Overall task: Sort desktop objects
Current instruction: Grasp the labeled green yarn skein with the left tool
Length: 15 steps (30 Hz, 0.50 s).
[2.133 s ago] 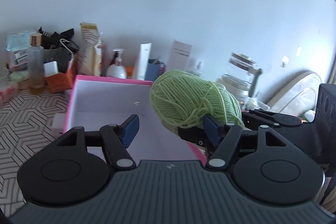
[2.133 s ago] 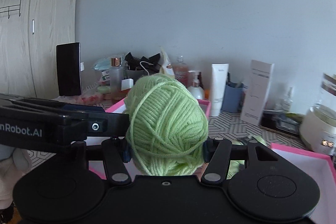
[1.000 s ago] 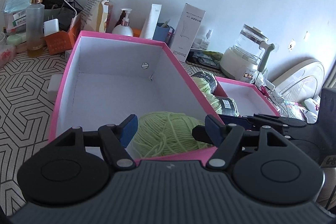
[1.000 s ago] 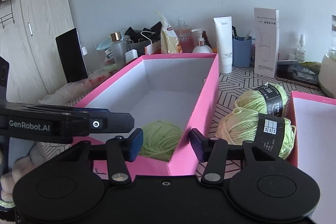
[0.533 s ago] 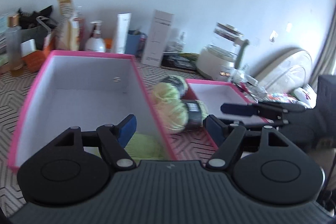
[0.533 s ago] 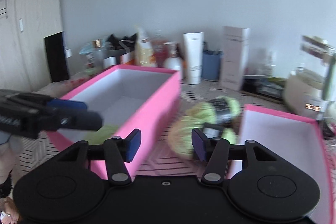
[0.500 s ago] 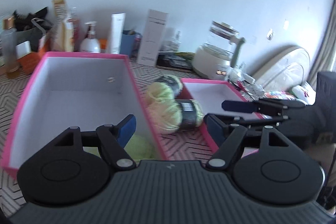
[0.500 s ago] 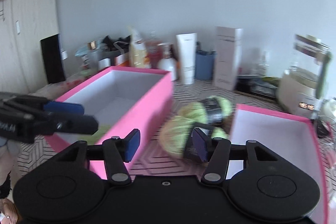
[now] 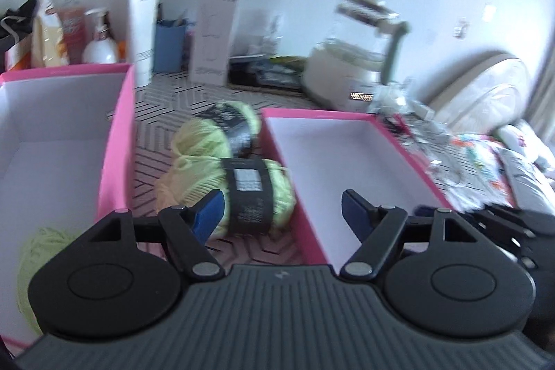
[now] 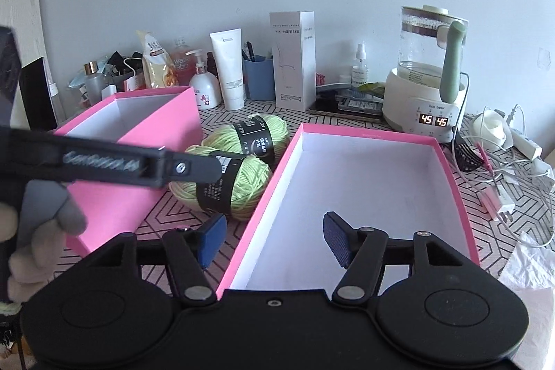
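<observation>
Two light green yarn balls with black labels lie on the table between two pink boxes: the near yarn ball [image 9: 222, 193] [image 10: 239, 182] and the far yarn ball [image 9: 222, 130] [image 10: 256, 134]. A third green yarn ball [image 9: 34, 252] lies in the left pink box [image 9: 118, 141] [image 10: 166, 117]. The right pink box [image 9: 295, 175] [image 10: 447, 175] holds nothing I can see. My left gripper [image 9: 279, 210] is open and empty, just above the near ball. My right gripper [image 10: 270, 236] is open and empty over the right box's near left corner.
Bottles, a white tube [image 10: 229, 68], a blue pen cup [image 10: 256, 78] and a tall white carton [image 10: 293, 58] line the back wall. A glass kettle [image 10: 430, 71] stands at the back right. Cables and plugs [image 10: 503, 169] lie right of the right box.
The right gripper dropped the green yarn ball into the left box and opened. Both grippers then swung right, toward the two labelled balls and the right box.
</observation>
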{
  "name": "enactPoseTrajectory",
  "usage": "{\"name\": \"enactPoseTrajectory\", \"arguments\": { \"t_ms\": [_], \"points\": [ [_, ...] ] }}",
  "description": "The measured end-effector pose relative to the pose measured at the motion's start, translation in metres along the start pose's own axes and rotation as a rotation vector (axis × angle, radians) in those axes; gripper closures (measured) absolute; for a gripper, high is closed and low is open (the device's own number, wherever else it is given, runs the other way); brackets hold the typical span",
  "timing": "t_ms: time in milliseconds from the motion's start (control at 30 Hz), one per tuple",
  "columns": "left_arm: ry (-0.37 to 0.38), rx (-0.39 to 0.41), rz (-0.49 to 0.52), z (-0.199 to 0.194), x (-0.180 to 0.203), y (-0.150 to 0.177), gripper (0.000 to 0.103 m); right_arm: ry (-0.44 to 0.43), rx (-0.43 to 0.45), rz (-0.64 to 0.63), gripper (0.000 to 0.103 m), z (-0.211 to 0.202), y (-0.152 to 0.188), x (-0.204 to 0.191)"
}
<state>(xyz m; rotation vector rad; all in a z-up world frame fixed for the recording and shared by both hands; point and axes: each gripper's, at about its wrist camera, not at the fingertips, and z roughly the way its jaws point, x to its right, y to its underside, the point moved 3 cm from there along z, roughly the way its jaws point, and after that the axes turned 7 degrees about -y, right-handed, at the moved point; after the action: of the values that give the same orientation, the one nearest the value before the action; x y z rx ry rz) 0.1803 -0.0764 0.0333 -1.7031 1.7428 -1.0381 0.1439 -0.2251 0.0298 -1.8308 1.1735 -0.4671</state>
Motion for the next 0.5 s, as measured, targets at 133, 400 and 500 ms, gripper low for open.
{"name": "enactPoseTrajectory", "arguments": {
  "t_ms": [133,400,500],
  "points": [
    [-0.105,-0.007,0.029,0.021,-0.004,-0.003,0.029,-0.004,-0.001,0.012,0.035,0.008,0.005,0.010],
    [-0.194,-0.010,0.111,0.038,0.002,-0.001,0.028,-0.037,0.079,0.069,0.031,0.019,0.001,0.030],
    [-0.212,-0.019,0.133,0.046,0.003,0.002,0.026,-0.032,0.072,0.085,0.031,0.026,0.000,0.039]
  ]
}}
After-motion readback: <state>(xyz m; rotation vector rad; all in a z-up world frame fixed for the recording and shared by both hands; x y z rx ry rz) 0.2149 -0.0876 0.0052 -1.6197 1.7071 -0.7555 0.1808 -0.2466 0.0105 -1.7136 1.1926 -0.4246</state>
